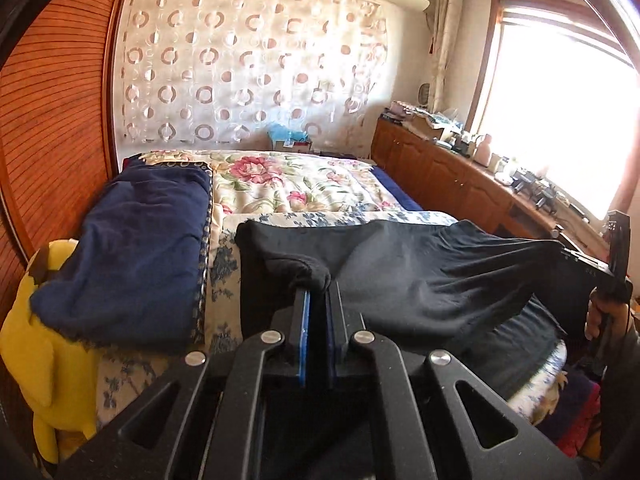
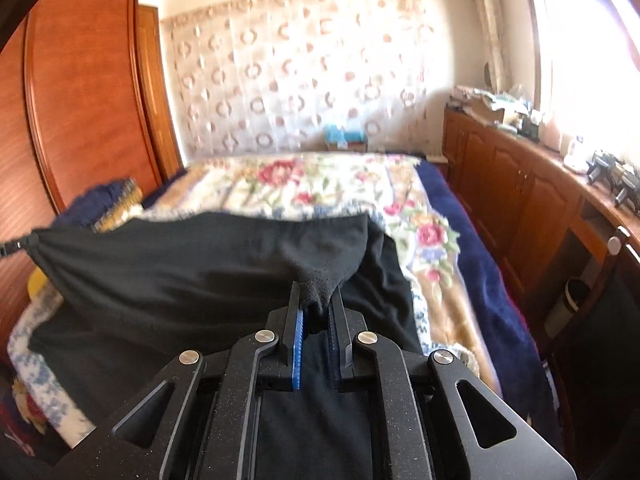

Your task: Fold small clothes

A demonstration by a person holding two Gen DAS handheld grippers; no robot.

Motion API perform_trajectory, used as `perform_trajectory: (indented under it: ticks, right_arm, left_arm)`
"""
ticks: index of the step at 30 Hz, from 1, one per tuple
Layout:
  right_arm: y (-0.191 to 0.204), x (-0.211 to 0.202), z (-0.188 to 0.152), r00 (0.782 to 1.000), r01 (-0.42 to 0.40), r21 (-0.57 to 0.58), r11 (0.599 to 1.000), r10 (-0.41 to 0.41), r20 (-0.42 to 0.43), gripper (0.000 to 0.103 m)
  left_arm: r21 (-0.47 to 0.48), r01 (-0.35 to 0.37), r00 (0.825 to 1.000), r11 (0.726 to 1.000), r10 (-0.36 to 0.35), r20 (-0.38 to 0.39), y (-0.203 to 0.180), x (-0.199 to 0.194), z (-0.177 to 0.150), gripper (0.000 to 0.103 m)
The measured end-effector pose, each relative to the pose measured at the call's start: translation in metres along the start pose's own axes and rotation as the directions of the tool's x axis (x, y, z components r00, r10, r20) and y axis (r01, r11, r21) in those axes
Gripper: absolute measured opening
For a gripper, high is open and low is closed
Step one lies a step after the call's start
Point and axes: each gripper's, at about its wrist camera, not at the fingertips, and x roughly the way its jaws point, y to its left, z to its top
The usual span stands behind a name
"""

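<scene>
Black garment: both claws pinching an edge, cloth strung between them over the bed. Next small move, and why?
Probably carry both claws forward together, away from the cameras, to lay the held edge over the far part. The left claw and right claw each clamp a bunched corner of the black garment, which sags between them while its lower part lies on the floral bed cover.

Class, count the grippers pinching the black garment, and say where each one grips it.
2. The left gripper pinches one upper corner of the black garment; the right gripper pinches the opposite one.
</scene>
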Motion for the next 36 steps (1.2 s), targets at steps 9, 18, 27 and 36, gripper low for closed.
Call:
perform_trajectory:
  ticks: [9, 18, 27, 36]
  right_arm:
    - [-0.01, -0.058, -0.032, 1.0, 0.018, -0.01, 1.0, -0.018, -0.012, 0.007]
    - [-0.012, -0.021, -0.084, 0.986, 0.049, -0.011, 0.999, -0.05, -0.157, 0.008]
    - [-0.008, -0.019, -0.093, 0.983, 0.066, -0.038, 0.997, -0.071, -0.171, 0.009]
    - [0.0, -0.028, -0.085, 0.985, 0.093, -0.057, 0.994, -0.1, -0.141, 0.022]
  left_arm:
    - [-0.033, -0.013, 0.996, 0.999, 0.01, -0.088, 0.006, -0.024, -0.06, 0.004]
    - [-0.03, -0.065, 0.982, 0.997, 0.058, -0.182, 0.002, -0.001, -0.098, 0.006]
    - [-0.018, -0.099, 0.98, 0.995, 0.094, -0.177, 0.005, -0.011, -0.099, 0.044]
    - [-0.012, -0.12, 0.976, 0.993, 0.115, -0.185, 0.008, -0.007, -0.1, 0.051]
